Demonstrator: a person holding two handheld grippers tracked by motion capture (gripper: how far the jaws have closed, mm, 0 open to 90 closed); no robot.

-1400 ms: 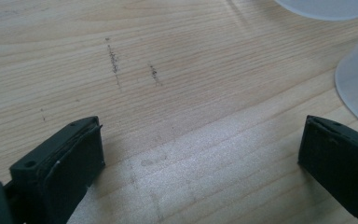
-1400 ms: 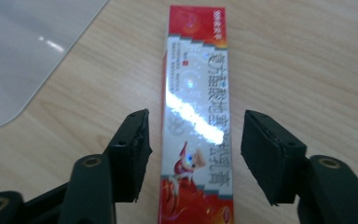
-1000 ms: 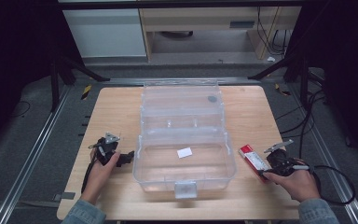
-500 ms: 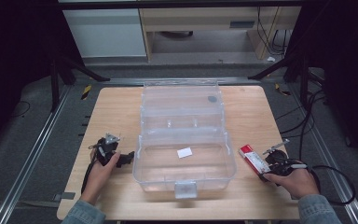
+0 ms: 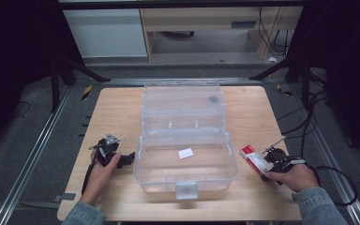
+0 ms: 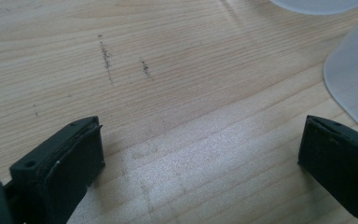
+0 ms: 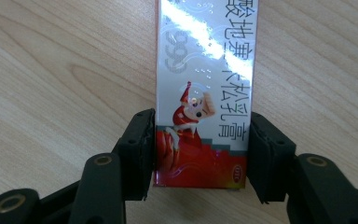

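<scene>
A small red and white carton (image 5: 254, 159) with printed characters lies flat on the wooden table (image 5: 117, 112), right of a clear plastic box (image 5: 159, 180). In the right gripper view the carton (image 7: 205, 93) points away from me, and my right gripper (image 7: 204, 119) is shut on its near red end, a jaw pressed to each long side. In the high view the right gripper (image 5: 267, 164) rests low on the table. My left gripper (image 5: 130, 158) lies by the clear box's left wall; its jaws (image 6: 200, 135) stand open over bare wood.
The clear box's lid (image 5: 183, 101) is folded back towards the far edge, and a white slip (image 5: 185, 153) lies inside. A rounded corner of the clear box (image 6: 354, 79) shows in the left gripper view. Cables trail off the table's right side (image 5: 309, 136).
The right hand has shifted slightly at the carton, which stays in place. The left hand and its gripper have not moved.
</scene>
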